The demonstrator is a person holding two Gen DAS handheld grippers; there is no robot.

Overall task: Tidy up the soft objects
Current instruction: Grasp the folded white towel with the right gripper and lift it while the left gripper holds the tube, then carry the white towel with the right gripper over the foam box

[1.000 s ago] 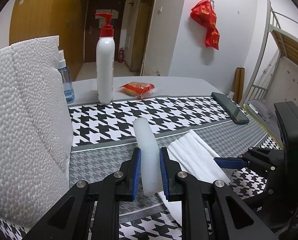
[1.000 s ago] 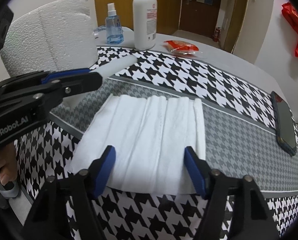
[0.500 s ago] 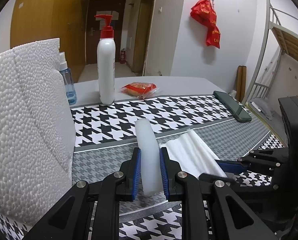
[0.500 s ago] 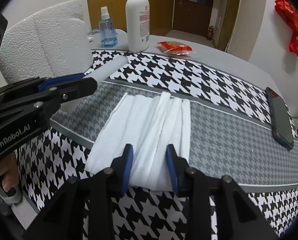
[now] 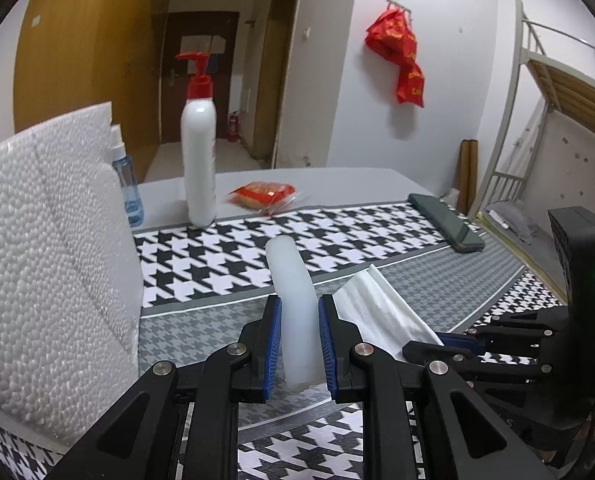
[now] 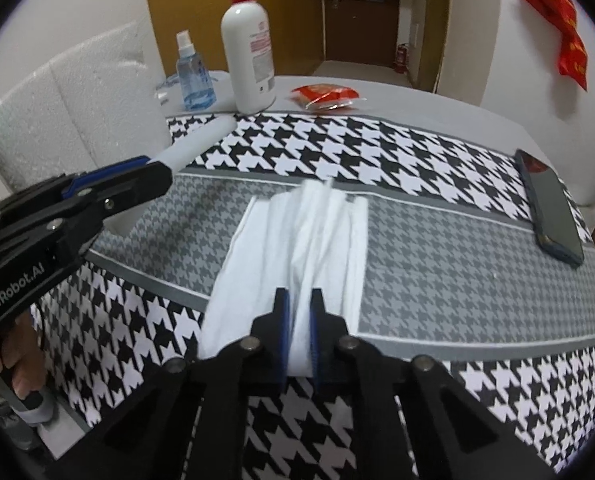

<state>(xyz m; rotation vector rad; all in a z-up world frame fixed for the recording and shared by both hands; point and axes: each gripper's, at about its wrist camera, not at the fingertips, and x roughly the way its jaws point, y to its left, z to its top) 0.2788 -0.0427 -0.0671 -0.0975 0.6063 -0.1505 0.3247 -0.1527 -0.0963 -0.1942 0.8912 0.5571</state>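
While the left claw (image 5: pixel 299 340) grips a white foam tube (image 5: pixel 293 304) between its blue pads, the tube slanting up over the houndstooth cloth (image 6: pixel 437 248) on the counter, the right claw (image 6: pixel 297 330) is pinched tight on the near edge of a white towel (image 6: pixel 309 240). Towel bunches into ridges, lying on the cloth's grey band. Pump bottle (image 6: pixel 250 44) and spray bottle (image 6: pixel 193 76) stand behind; phone (image 6: pixel 553 208) lies at right.

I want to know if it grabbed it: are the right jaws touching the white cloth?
Touching. Right wrist view: right gripper pinches the bunched white cloth.
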